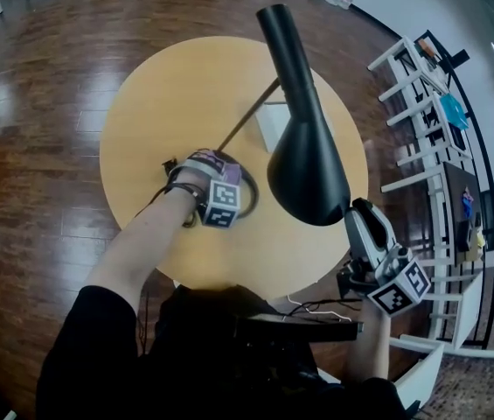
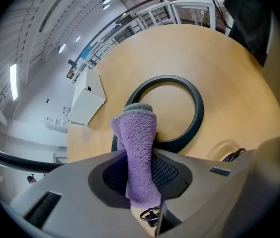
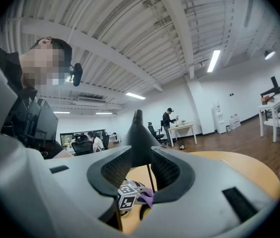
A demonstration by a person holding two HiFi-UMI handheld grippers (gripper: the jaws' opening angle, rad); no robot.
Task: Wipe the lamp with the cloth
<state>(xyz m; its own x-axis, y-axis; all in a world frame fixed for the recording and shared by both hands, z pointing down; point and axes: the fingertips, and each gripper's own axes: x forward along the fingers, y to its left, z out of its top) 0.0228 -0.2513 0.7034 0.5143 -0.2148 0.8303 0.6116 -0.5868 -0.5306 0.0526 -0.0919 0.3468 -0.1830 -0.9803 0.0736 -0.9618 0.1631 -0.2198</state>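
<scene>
Lamp (image 1: pixel 303 138), where does it stand? (Q)
On the round wooden table (image 1: pixel 142 121), right of centre. It's black, a thin rod slants up from a ring base (image 2: pixel 195 103), and the cone shade leans out toward the near right rim (R)
Right gripper (image 1: pixel 358 210)? (Q)
Clamped on the rim of the shade's wide end. Both pads press on the black shade, plain in its own view. It sits right at the table's near right edge (R)
Left gripper (image 1: pixel 212 169)? (Q)
Closed on the cloth (image 2: pixel 139 148): purple terry, a folded strip sticking out past the jaws. The tip hangs over the left side of the ring. Can't tell if it touches ring or wood (R)
Other stuff on top? (Q)
White box (image 1: pixel 273 122) beyond the rod, apart from the ring. Black cord (image 2: pixel 233 155) on the wood just beside the ring (R)
Room to move? (Q)
Left half of the tabletop is open wood out to its rim, and the wooden floor (image 1: pixel 45 77) is open on the left and far sides. The right is tight: a white rack (image 1: pixel 421 147) stands near the table's right edge, and the right gripper is between rim and rack. The person is at the near edge, left forearm (image 1: pixel 142 234) crossing the rim toward the ring (R)
</scene>
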